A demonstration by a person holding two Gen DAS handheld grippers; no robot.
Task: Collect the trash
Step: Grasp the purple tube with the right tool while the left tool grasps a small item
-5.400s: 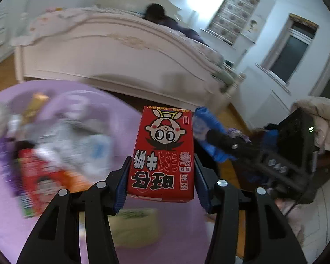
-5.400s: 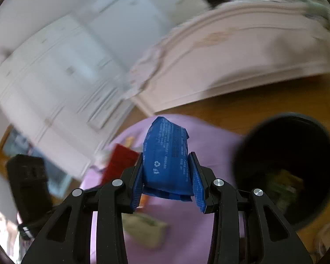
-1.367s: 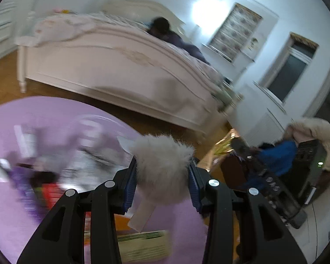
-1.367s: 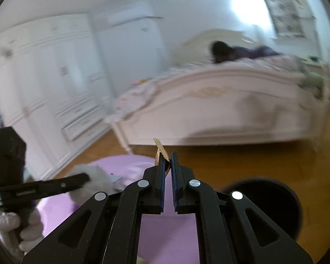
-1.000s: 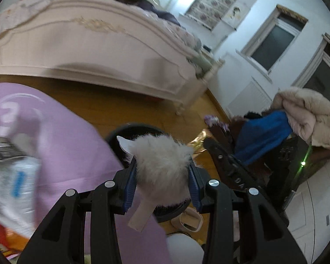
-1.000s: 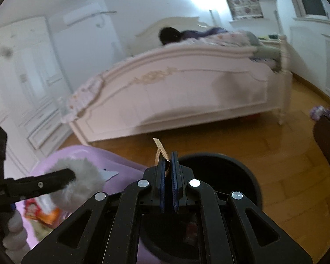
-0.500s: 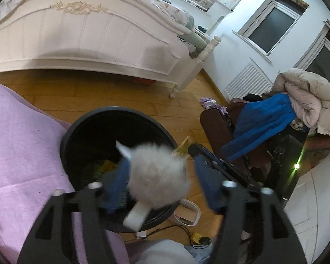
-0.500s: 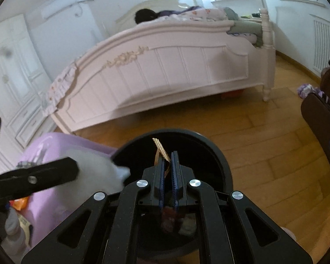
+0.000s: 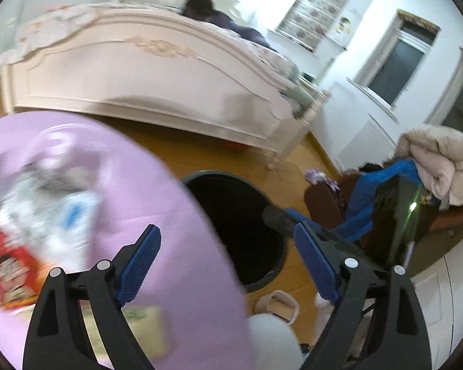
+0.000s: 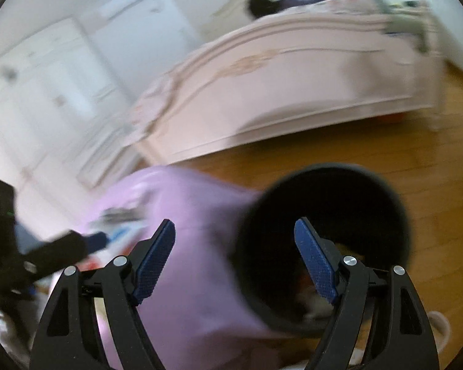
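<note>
Both grippers are standing empty w/ jaws spread wide. Left gripper [image 9: 228,252] is hovering over the edge of the purple desk [image 9: 176,222], partly over the black trash bin [image 9: 231,209]. Right gripper [image 10: 234,252] is hovering at the desk edge, its right finger over the bin opening.

Bin is sitting on the wood floor [image 10: 401,160], just beside the desk. Interior is mostly dark; some pale and reddish items are showing at the bottom in the right wrist view, approx. under the right finger. Judgement: part of the trash is already in.

Remaining trash is lying on the desk, well blurred:
- red snack box [image 9: 7,273], left edge
- crumpled clear/white plastic wrap [image 9: 46,206], beside the box
- pale green packet [image 9: 139,330], near edge, behind the left finger

Judgement: task is approx. midway; at least 3 items are waiting for pickup. Neither gripper is touching any of them. White bed [image 9: 139,71] in the background is not involved.
</note>
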